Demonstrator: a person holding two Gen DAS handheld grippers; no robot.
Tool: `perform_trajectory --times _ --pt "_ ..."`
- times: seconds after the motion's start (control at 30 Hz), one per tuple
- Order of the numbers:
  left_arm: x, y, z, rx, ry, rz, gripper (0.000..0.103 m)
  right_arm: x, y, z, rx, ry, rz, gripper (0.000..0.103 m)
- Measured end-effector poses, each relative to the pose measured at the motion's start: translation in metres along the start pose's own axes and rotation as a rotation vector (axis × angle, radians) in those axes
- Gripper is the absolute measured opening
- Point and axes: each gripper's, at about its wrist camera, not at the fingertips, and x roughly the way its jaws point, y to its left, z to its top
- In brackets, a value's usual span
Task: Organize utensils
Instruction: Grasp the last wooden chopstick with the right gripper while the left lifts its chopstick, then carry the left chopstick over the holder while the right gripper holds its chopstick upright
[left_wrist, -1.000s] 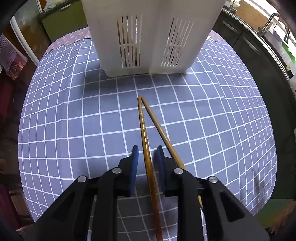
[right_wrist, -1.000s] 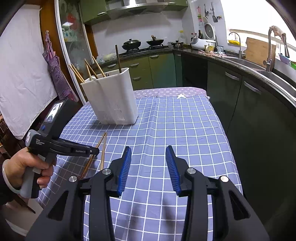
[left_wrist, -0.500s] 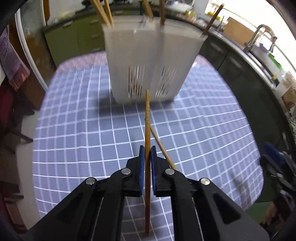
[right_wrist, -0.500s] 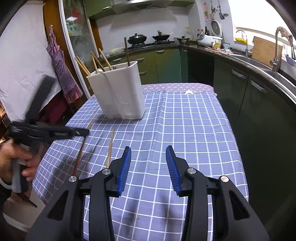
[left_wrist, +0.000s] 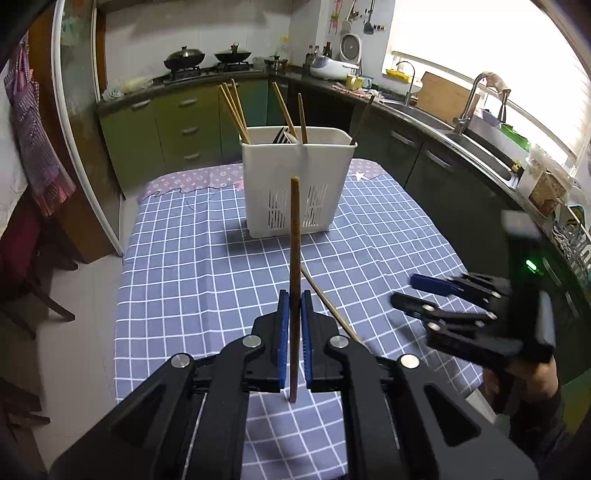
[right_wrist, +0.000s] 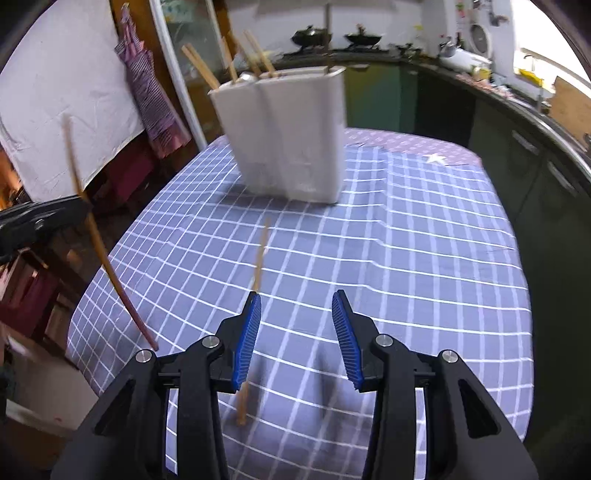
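My left gripper (left_wrist: 292, 325) is shut on a dark wooden chopstick (left_wrist: 294, 243) and holds it lifted above the table, pointing toward the white utensil holder (left_wrist: 295, 184). The held chopstick also shows in the right wrist view (right_wrist: 92, 229), at the left. A second chopstick (left_wrist: 325, 301) lies on the checked cloth, also seen in the right wrist view (right_wrist: 258, 266). My right gripper (right_wrist: 295, 332) is open and empty, low over the cloth just right of that chopstick. The holder (right_wrist: 288, 136) contains several chopsticks and a utensil.
The table carries a blue checked cloth (left_wrist: 192, 280). Kitchen counters and a sink (left_wrist: 476, 140) run along the right side. A hanging cloth (right_wrist: 151, 99) and a chair are off the table's left edge.
My left gripper closed on one chopstick and lifted it off the cloth. My right gripper moved forward and left, down over the chopstick left lying.
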Motion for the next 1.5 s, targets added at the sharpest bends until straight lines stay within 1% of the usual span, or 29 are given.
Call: perform_trajectory --times 0.07,0.17,0.27,0.33,0.47,0.57,0.67,0.73,0.83,0.87,0.93,1.03,1.1,1.27,1.3,1.37,1.43,1.5 --pt "-0.006 0.001 -0.004 0.003 -0.01 -0.001 0.006 0.014 0.007 0.008 -0.016 0.032 0.01 0.041" --pt "-0.011 0.001 -0.008 0.007 -0.022 0.001 0.006 0.032 0.015 0.02 -0.043 0.066 0.003 0.041" --pt "-0.015 0.003 -0.011 0.006 -0.027 -0.003 0.006 0.054 0.02 0.034 -0.048 0.116 0.018 0.04" --pt "-0.016 0.004 -0.013 0.009 -0.03 -0.004 0.006 0.072 0.022 0.043 -0.055 0.154 0.008 0.04" --pt "-0.018 0.003 -0.014 0.016 -0.033 -0.006 0.006 0.1 0.025 0.053 -0.063 0.222 -0.001 0.034" --pt "-0.018 0.001 -0.015 0.024 -0.035 -0.005 0.006 0.115 0.028 0.056 -0.076 0.247 -0.025 0.029" --pt "-0.018 0.0 -0.015 0.028 -0.034 -0.007 0.006 0.124 0.034 0.057 -0.092 0.263 -0.034 0.028" --pt "-0.017 -0.001 -0.015 0.032 -0.033 -0.007 0.006 0.13 0.036 0.057 -0.101 0.275 -0.038 0.024" --pt "-0.017 0.0 -0.015 0.034 -0.031 -0.008 0.006 0.136 0.04 0.057 -0.119 0.272 -0.051 0.014" --pt "-0.018 -0.001 -0.016 0.034 -0.031 -0.008 0.006 0.137 0.039 0.058 -0.114 0.273 -0.05 0.008" --pt "-0.018 -0.002 -0.015 0.034 -0.031 -0.008 0.006 0.137 0.037 0.058 -0.097 0.275 -0.045 0.007" --pt "-0.018 -0.002 -0.015 0.035 -0.032 -0.007 0.006 0.127 0.038 0.057 -0.094 0.237 -0.034 0.007" --pt "-0.018 -0.003 -0.015 0.035 -0.031 -0.007 0.006 0.111 0.036 0.058 -0.079 0.194 -0.015 0.007" --pt "-0.019 -0.002 -0.017 0.04 -0.033 -0.006 0.006 0.042 0.037 0.053 -0.072 0.019 0.021 0.007" --pt "-0.019 -0.002 -0.017 0.04 -0.033 -0.005 0.006 0.025 0.036 0.049 -0.07 -0.022 0.03 0.007" --pt "-0.019 -0.002 -0.018 0.043 -0.034 -0.002 0.006 0.002 0.031 0.044 -0.055 -0.077 0.044 0.007" --pt "-0.02 -0.003 -0.018 0.046 -0.035 -0.001 0.006 -0.023 0.026 0.033 -0.039 -0.146 0.045 0.007" --pt "-0.02 -0.003 -0.019 0.049 -0.036 0.002 0.006 -0.042 0.022 0.023 -0.024 -0.193 0.04 0.007"
